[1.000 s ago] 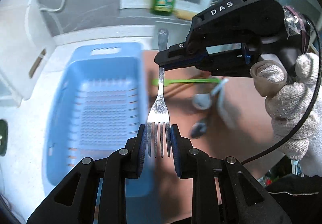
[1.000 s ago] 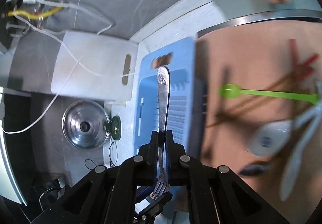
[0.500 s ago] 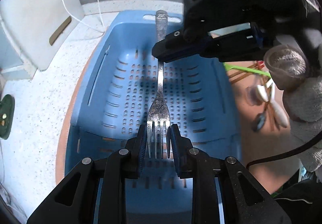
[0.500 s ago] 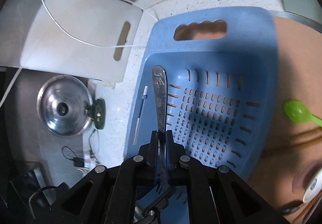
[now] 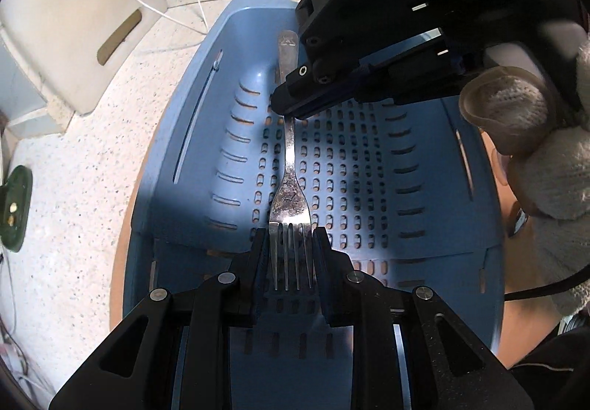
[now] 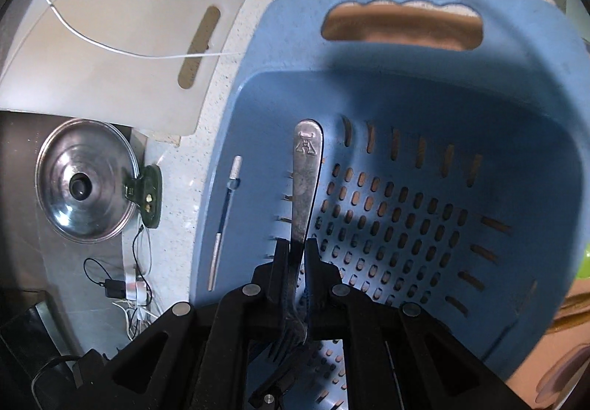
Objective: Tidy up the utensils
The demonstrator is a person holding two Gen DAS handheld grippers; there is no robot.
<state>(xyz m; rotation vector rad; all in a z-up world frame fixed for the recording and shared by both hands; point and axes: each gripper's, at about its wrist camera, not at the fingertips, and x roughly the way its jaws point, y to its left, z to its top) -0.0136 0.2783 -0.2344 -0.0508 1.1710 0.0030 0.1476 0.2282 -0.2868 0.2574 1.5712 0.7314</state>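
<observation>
A steel fork (image 5: 289, 170) hangs over the inside of a blue perforated plastic basket (image 5: 424, 166). My left gripper (image 5: 289, 255) is shut on the fork's tines. My right gripper (image 5: 285, 107) comes in from the upper right and is shut on the fork's handle. In the right wrist view the right gripper (image 6: 297, 255) clamps the handle edge-on, and the fork (image 6: 306, 181) points toward the basket's (image 6: 461, 107) far wall. Both grippers hold the fork above the basket floor; I cannot tell if it touches.
The basket stands on a speckled white counter (image 5: 73, 188). A white cutting board (image 6: 121, 41) with a white cable over it lies beyond. A steel pot lid (image 6: 86, 181) and a dark green clip (image 6: 147, 196) are at the left. A brown mat (image 6: 545, 354) lies at the right.
Both grippers have carried the fork from over the brown mat to over the blue basket and lower into it. The loose utensils on the mat have left the view.
</observation>
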